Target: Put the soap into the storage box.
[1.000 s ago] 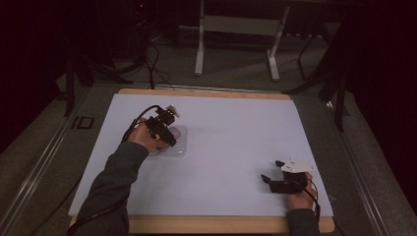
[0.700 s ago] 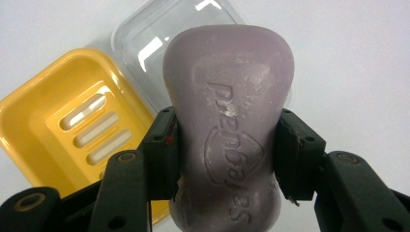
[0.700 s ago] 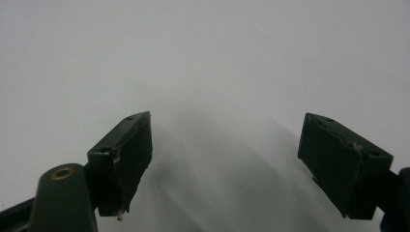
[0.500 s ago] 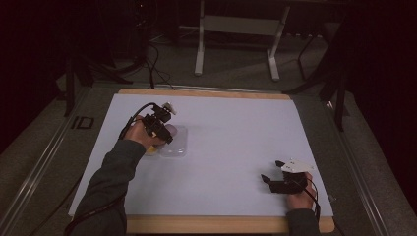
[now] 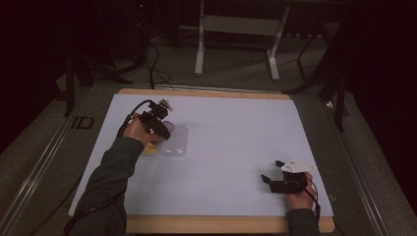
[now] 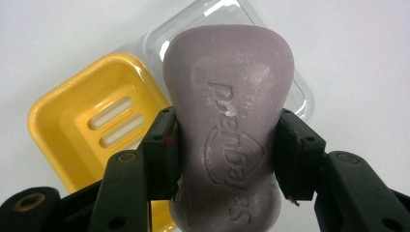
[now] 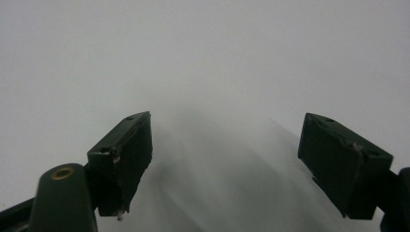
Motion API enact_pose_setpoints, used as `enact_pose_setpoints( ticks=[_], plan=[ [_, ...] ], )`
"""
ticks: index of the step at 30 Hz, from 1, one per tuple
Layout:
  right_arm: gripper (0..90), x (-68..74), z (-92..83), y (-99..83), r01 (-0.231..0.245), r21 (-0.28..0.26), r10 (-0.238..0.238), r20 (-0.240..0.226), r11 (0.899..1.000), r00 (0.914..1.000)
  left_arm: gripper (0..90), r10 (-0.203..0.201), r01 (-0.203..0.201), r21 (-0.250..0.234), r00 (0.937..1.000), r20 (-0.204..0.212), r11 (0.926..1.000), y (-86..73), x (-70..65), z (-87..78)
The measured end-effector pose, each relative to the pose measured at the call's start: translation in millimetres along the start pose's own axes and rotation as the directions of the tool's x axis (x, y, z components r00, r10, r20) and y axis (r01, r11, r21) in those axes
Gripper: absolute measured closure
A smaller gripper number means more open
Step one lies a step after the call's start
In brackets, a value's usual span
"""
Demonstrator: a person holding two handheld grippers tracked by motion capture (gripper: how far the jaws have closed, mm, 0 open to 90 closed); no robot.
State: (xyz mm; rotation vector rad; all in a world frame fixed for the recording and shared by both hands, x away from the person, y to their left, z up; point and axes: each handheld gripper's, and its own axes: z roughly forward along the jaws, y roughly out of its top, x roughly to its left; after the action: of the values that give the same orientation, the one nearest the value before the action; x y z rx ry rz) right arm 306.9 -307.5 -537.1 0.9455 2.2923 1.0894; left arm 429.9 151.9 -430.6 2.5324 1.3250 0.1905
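L gripper [image 6: 225, 159] is pinching the lilac soap bar [image 6: 227, 121] across its waist, pads pressed on both sides. Over the last sec my L hand drifted a bit toward the bench's left edge, so the bar now hangs over the seam between the yellow soap dish [image 6: 92, 125] and the clear plastic tray [image 6: 295, 92], the two sitting just beside each other in the left half of the bench. I judge the bar is lined up for a drop into the dish, not yet set down. R gripper [image 7: 241, 164] hasn't budged: jaws spread, nothing btwn them, parked near the bench's front right corner [image 5: 280, 179]. Surface is a plain white sheet on a wood-edged bench [image 5: 236, 123]. Room is dark; metal stand legs [image 5: 236, 44] and cables on the floor beyond the far edge.
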Motion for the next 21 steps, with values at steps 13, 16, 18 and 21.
enact_pose_setpoints(
  ticks=[13, 16, 18, 21],
  plan=[
    [19.4, 0.0, 0.0, 0.0, 0.0, 0.0, 0.0, 0.0, 1.0, 1.0, 49.9, -0.072, 0.071, -0.019, 0.9974, -0.012, 0.9973, -2.8, 15.1, -1.4],
    [19.4, 0.0, 0.0, 0.0, 0.0, 0.0, 0.0, 0.0, 1.0, 1.0, 49.9, -0.076, 0.075, -0.019, 0.9971, -0.013, 0.997, -3.0, 16.9, -1.5],
    [19.4, 0.0, 0.0, 0.0, 0.0, 0.0, 0.0, 0.0, 1.0, 1.0, 49.9, -0.081, 0.081, -0.018, 0.9966, -0.014, 0.9966, -2.7, 17.8, -1.7],
    [19.4, -0.1, 0.1, 0.0, 0.0, 0.0, 0.0, 0.0, 1.0, 1.0, 49.9, -0.087, 0.087, -0.016, 0.996, -0.017, 0.9961, -1.6, 19.8, -2.2]
  ],
)
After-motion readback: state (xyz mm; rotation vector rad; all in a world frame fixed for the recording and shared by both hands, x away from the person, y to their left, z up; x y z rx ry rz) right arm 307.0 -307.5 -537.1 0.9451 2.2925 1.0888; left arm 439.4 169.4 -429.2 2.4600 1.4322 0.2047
